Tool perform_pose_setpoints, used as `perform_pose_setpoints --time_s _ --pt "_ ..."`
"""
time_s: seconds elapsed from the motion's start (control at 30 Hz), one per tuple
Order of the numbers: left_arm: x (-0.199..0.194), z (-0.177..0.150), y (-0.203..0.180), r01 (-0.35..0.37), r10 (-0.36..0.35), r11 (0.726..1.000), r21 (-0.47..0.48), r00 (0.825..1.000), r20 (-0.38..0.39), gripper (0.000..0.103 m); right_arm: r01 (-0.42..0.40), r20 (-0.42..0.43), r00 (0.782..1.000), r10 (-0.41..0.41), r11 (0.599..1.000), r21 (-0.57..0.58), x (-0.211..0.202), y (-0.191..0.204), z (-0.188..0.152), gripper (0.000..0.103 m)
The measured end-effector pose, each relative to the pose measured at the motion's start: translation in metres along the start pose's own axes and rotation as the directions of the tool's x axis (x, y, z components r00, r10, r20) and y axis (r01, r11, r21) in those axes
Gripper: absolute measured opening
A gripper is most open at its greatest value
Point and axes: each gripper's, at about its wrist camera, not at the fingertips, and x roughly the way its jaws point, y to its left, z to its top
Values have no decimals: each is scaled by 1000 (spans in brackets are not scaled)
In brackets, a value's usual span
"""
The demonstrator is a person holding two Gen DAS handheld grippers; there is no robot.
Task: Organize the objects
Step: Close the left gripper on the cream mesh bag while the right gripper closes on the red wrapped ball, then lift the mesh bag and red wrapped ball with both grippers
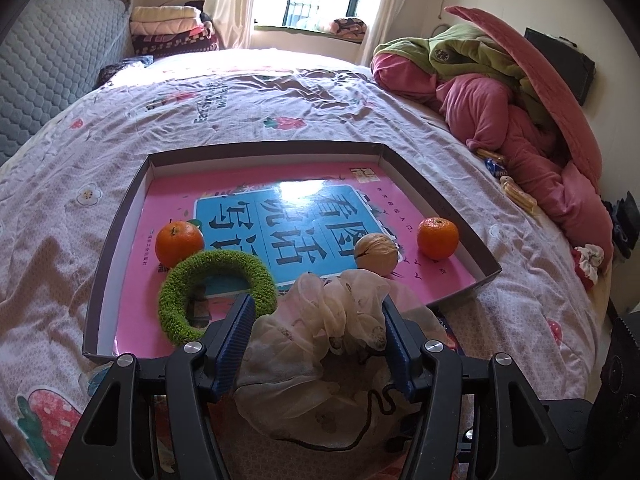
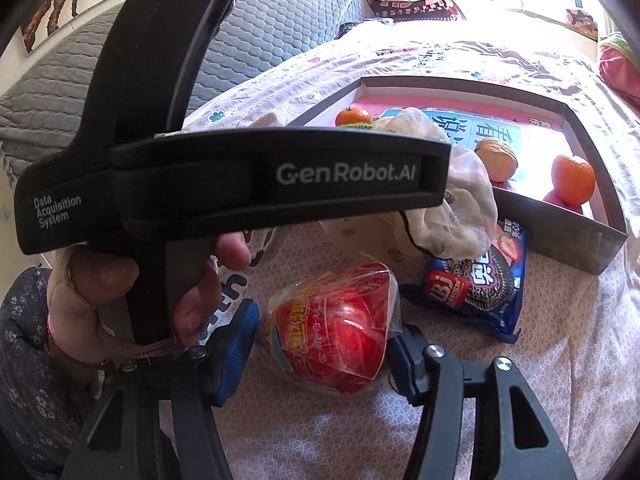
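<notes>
My left gripper (image 1: 316, 320) is shut on a cream sheer scrunchie (image 1: 320, 344) and holds it at the near edge of a shallow cardboard tray (image 1: 116, 236) on the bed. In the tray lie a green fuzzy scrunchie (image 1: 176, 300), two oranges (image 1: 179, 242) (image 1: 437, 237) and a walnut (image 1: 376, 254) on a pink book. My right gripper (image 2: 320, 340) has its fingers around a red wrapped snack packet (image 2: 336, 328) on the bed; the packet fills the gap. The left gripper's body (image 2: 240, 184) blocks much of the right wrist view.
A blue cookie packet (image 2: 476, 284) lies on the bed just before the tray (image 2: 576, 236). A heap of pink and green blankets (image 1: 500, 112) sits at the right. Small snack items (image 1: 516, 196) lie beside it. A grey headboard (image 1: 52, 72) is at the left.
</notes>
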Motion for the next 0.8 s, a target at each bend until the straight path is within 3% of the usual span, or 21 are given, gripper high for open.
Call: perform_pose_setpoints --time_s 0.17,0.27,0.43,0.8 --pt "-3 1 -3 11 -11 1000 -5 1000 13 34 13 3 1000 -13 1000 -9 1 2 -1 60" --pt "-5 1 -7 19 -19 1000 9 1000 21 26 18 10 1000 -18 1000 -10 -1 3 -2 60" --pt "-9 3 -4 61 -60 998 -27 998 28 20 21 30 999 -20 1000 -5 -7 2 -3 60" --pt "-28 6 -2 59 -54 997 -49 994 94 18 31 80 996 -28 999 -25 -25 6 -4 60"
